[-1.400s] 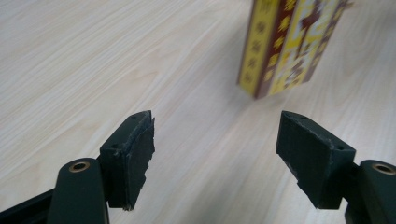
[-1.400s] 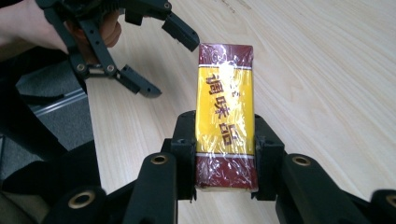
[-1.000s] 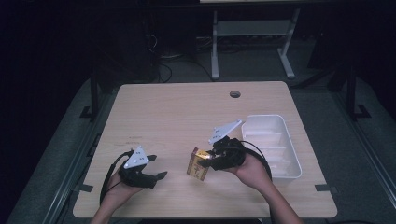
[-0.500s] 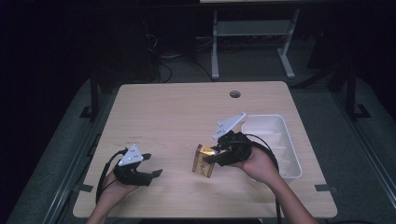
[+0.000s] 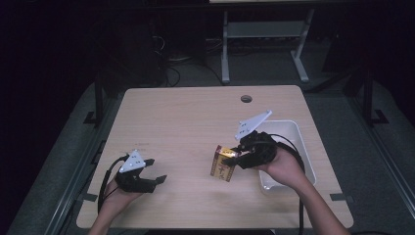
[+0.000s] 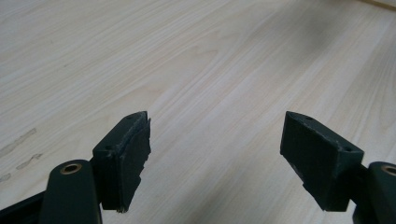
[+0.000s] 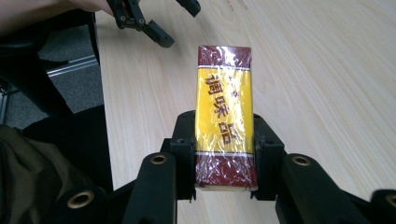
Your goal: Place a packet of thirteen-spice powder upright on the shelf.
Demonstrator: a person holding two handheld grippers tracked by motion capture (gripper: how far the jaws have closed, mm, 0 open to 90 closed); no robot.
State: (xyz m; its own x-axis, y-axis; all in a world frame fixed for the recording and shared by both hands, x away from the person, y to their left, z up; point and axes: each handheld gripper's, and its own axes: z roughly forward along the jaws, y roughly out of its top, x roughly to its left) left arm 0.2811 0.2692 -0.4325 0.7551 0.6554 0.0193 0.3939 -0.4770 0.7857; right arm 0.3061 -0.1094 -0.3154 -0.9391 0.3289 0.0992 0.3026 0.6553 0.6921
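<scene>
Lifted since the earlier frames, the right tongs point(image 5: 234, 155) now carry the wrapped yellow-and-maroon box point(image 5: 223, 163) higher and nearer the white tray point(image 5: 299, 142), clamped tight on its sides; it hangs just above the bench point(image 5: 186, 117), close beside the tray, so I judge a drop into the tray is next. Meanwhile the left tongs point(image 5: 157, 171) have just been opening, and they stand apart with nothing between them, low over the pale wood. Dark floor and a grey stand point(image 5: 264, 29) lie beyond.
</scene>
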